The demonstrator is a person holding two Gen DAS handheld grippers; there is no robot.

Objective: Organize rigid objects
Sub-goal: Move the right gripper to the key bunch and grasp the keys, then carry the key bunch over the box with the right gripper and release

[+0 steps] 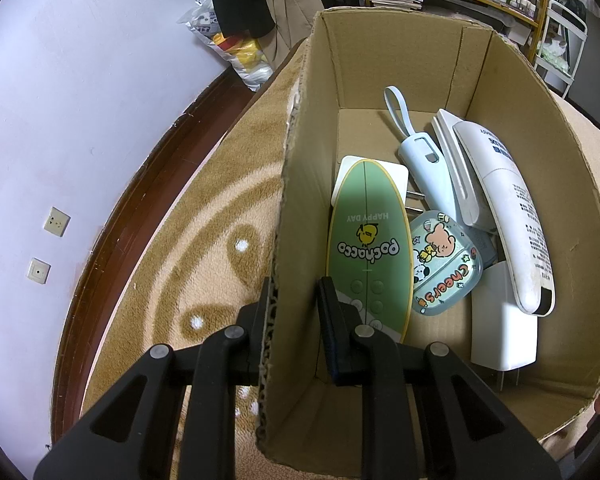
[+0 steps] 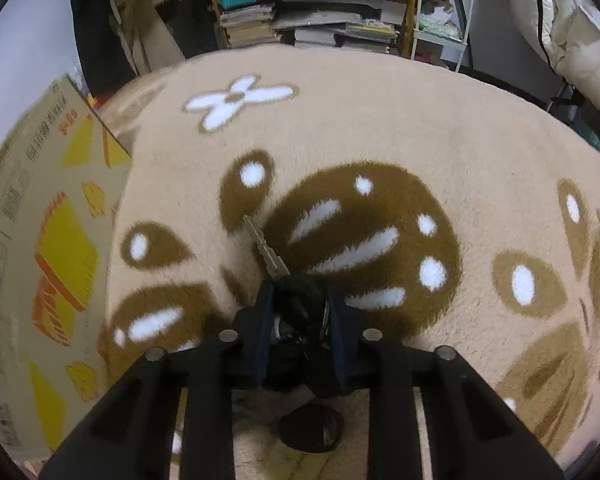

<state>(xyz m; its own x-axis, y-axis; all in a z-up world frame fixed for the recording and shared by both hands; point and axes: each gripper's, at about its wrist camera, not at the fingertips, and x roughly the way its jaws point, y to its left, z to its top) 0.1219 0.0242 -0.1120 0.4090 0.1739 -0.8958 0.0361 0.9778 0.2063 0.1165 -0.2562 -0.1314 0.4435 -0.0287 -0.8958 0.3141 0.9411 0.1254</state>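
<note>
The left hand-held gripper (image 1: 296,300) clamped the cardboard box (image 1: 520,128) wall. Inside lay a green remote (image 1: 366,240), sticker case (image 1: 446,264), white tube (image 1: 508,208) and charger (image 1: 504,328). The right hand-held gripper (image 2: 300,304) pinched a key bunch (image 2: 296,296) mid-rug (image 2: 380,128).

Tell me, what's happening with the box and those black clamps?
A person is tidying small hard items into a cardboard box on a patterned rug. The left gripper is clamped on the box's side wall. Inside lie a green Pochacco remote, a white tube and other small items. The right gripper has closed on a dark bunch with a key sticking out, on the rug.
</note>
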